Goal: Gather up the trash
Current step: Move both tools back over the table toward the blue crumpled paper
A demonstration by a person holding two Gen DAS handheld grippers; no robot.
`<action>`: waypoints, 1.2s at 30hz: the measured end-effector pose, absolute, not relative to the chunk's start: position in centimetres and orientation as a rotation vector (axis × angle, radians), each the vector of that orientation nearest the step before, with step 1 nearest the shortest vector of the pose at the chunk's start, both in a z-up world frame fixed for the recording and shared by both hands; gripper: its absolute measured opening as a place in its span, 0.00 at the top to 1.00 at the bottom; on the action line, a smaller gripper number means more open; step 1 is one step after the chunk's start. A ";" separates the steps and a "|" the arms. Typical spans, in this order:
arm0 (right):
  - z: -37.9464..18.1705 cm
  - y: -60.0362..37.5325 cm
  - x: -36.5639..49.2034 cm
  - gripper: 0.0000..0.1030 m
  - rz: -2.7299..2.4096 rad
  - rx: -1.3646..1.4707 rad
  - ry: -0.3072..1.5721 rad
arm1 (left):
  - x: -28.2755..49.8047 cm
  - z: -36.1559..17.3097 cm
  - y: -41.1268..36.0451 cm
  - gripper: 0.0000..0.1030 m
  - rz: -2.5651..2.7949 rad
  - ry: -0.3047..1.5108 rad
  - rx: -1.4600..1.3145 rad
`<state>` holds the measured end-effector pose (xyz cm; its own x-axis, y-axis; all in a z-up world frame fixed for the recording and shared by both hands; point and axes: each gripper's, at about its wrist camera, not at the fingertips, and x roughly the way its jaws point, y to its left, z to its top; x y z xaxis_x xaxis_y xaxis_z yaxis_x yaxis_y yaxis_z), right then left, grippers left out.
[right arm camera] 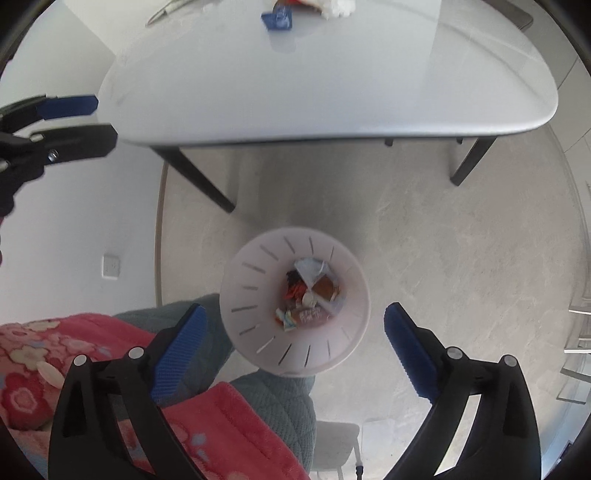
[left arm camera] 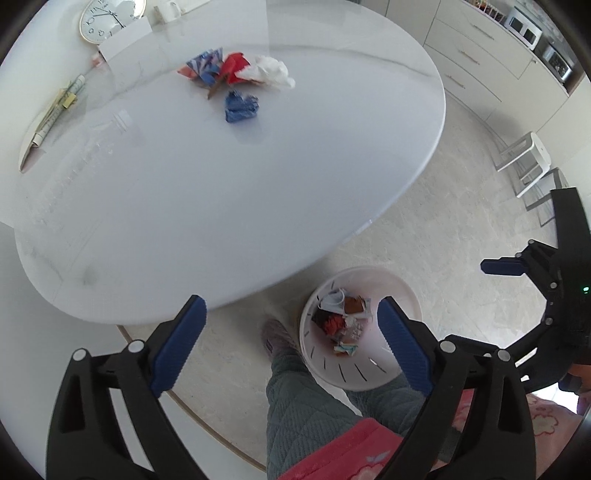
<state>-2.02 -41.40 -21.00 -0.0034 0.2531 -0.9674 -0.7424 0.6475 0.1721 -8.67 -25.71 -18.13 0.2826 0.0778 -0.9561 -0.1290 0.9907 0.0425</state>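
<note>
A white slotted trash bin stands on the floor by the table edge and holds several crumpled wrappers. It also shows in the right wrist view, straight below my right gripper, which is open and empty. My left gripper is open and empty, over the floor between the table edge and the bin. On the white table lie a crumpled blue wrapper, a red and blue wrapper heap and a white tissue.
A wall clock, a mug and folded papers sit at the table's far side. A white step stool and cabinets stand at the right. The person's legs are next to the bin. Table legs stand behind the bin.
</note>
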 end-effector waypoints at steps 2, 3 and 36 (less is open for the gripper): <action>-20.1 -41.0 -1.3 0.04 0.816 -0.441 1.323 | -8.2 -17.8 -25.1 0.11 0.149 1.260 -0.045; -19.5 -40.7 -0.8 0.03 0.801 -0.439 1.301 | -8.0 -17.6 -24.8 0.10 0.155 1.251 -0.044; -16.8 -32.1 14.1 0.02 0.676 -0.395 1.202 | 7.0 -20.7 -15.6 0.10 0.324 1.167 -0.236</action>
<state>14.07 -32.12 -16.77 0.2016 0.2678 -0.9421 -0.6664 0.7425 0.0685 6.97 -15.63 -20.72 0.3549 0.1263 -0.9264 -0.3687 0.9294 -0.0146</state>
